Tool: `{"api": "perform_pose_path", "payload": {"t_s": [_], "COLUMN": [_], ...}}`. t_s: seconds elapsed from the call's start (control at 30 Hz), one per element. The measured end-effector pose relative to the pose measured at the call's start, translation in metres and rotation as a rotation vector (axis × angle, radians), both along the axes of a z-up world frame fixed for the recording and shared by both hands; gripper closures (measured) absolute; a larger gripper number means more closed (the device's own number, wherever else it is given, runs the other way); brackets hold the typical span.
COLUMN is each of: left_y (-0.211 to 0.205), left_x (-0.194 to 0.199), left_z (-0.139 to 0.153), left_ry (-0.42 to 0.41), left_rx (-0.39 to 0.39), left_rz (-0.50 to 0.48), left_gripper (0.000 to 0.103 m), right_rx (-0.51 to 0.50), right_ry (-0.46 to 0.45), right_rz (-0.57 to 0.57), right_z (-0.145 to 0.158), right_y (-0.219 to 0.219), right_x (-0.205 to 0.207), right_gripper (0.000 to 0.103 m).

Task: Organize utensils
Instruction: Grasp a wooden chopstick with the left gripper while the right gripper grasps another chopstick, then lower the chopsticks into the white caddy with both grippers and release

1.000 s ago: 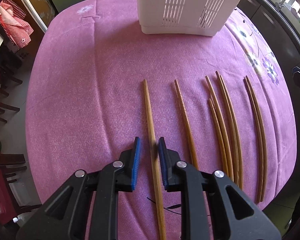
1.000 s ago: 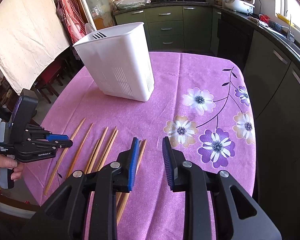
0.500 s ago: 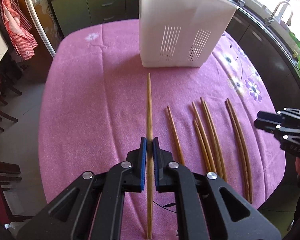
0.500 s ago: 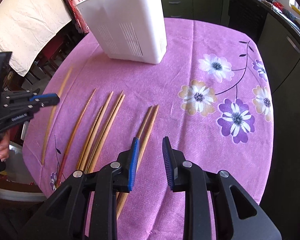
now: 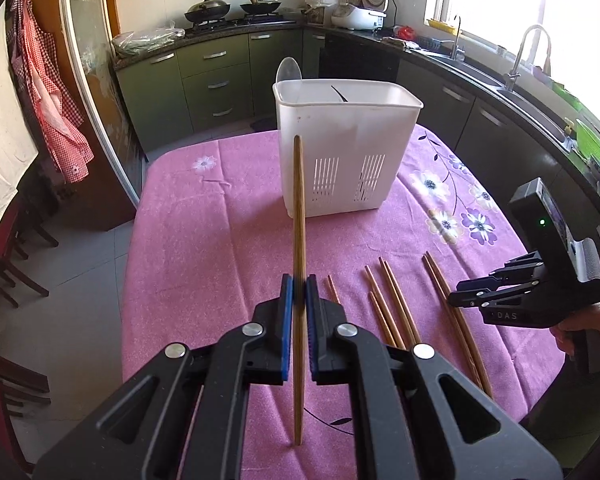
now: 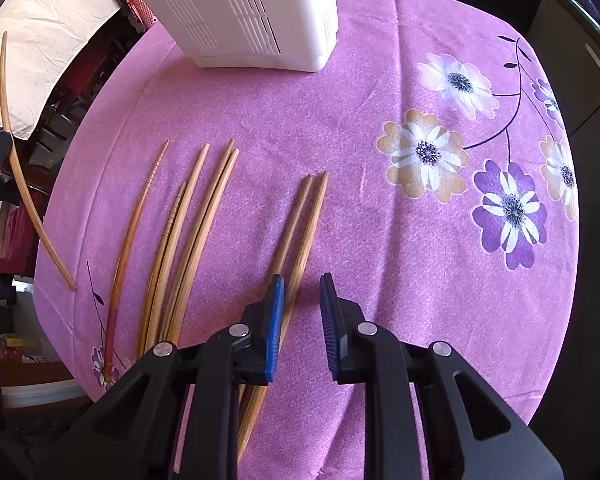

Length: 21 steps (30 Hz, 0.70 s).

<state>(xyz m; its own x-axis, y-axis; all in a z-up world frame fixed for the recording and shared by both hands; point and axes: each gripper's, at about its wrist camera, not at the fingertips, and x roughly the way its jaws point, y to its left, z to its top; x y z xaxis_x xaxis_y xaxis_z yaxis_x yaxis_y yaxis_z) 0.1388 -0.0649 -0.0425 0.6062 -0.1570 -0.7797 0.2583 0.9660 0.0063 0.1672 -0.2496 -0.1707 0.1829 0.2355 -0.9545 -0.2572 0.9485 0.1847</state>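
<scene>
My left gripper is shut on one wooden chopstick, lifted off the table and pointing towards the white slotted utensil holder. The same chopstick shows at the far left of the right wrist view. Several more chopsticks lie side by side on the pink tablecloth. My right gripper is open just above the rightmost pair of chopsticks; it also shows in the left wrist view.
The utensil holder stands at the far middle of the table. The cloth has flower prints on the right. Chairs stand left of the table, kitchen cabinets and a sink counter behind and to the right.
My left gripper closed on the leftmost chopstick and raised it off the cloth, tipping up towards the holder. My right gripper moved down closer over the rightmost pair, still open.
</scene>
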Motion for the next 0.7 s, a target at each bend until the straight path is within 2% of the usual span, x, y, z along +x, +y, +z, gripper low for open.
{"api": "perform_pose_path", "payload": {"t_s": [0.23, 0.4, 0.7], "left_y": [0.003, 0.004, 0.007], "left_x": [-0.004, -0.007, -0.011], "left_z": [0.002, 0.004, 0.019], "left_ry": [-0.023, -0.034, -0.06], "left_rx": [-0.002, -0.003, -0.022], "left_rz": [-0.011, -0.015, -0.021], "left_gripper": [0.096, 0.096, 0.096], "right_rx": [-0.105, -0.055, 0.081], "right_ry": [-0.045, -0.079, -0.31], "right_rz": [0.029, 0.015, -0.013], "right_z": [-0.004, 0.002, 0.084], "right_y": [0.031, 0.03, 0.005], "right_x": [0.002, 0.0, -0.035], "right_gripper": [0.093, 0.095, 0.096]}}
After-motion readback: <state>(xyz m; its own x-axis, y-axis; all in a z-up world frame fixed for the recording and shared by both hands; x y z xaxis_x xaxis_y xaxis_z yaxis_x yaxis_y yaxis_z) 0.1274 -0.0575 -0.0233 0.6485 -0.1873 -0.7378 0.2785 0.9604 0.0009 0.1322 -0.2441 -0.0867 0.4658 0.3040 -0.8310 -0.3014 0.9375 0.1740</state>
